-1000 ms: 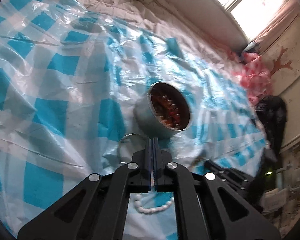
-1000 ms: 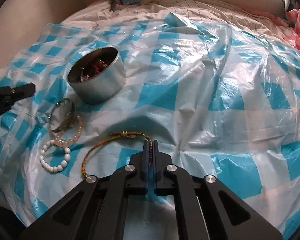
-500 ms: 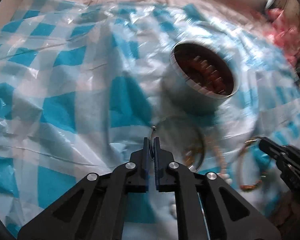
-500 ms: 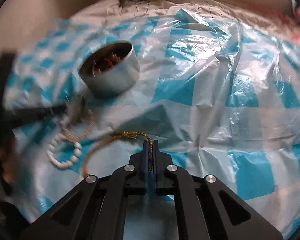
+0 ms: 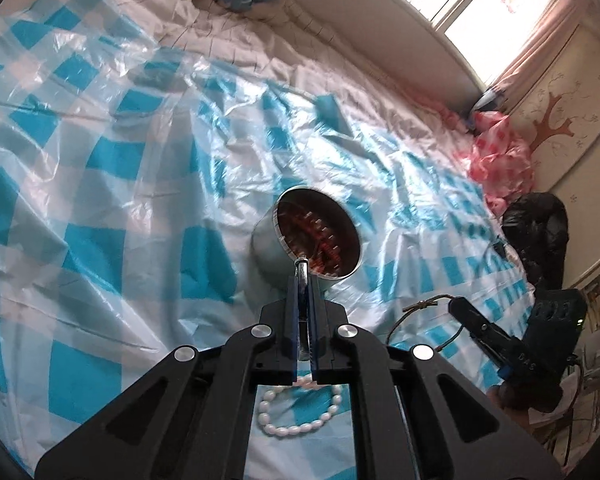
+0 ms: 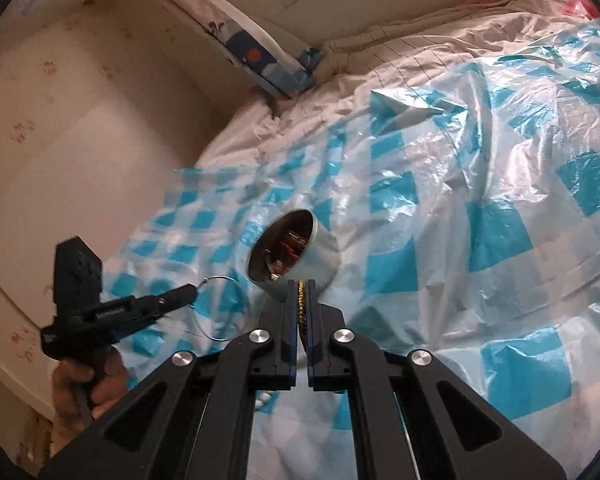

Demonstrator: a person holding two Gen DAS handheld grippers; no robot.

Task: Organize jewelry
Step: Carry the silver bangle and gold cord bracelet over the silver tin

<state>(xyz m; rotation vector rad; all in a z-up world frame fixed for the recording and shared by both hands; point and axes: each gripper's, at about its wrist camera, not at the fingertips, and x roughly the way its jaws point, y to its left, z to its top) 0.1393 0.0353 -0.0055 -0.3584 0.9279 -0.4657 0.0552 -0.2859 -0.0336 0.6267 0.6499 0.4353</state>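
Silvery metal bangle (image 5: 302,270) pinched in the left gripper (image 5: 303,280), braided cord bracelet (image 6: 300,300) pinched in the right gripper (image 6: 300,286), both lifted off the bed near the tin.

Both sets of fingers are pressed tight on their pieces: the left pair clamps a thin shiny hoop that shows as a wire ring (image 6: 216,308) in the right wrist view, and the right pair grips a gold-and-dark woven cord whose loop with a small knot (image 5: 424,320) hangs clear of the sheet. Sitting on the crinkly blue-and-white checked plastic sheet (image 5: 100,208) is the round grey tin (image 5: 276,248), with reddish-brown beaded stuff already inside. One white pearl bracelet (image 5: 296,416) with oval beads lies flat on the sheet, right under the left gripper. A hand (image 6: 86,384) holds the left gripper's handle.
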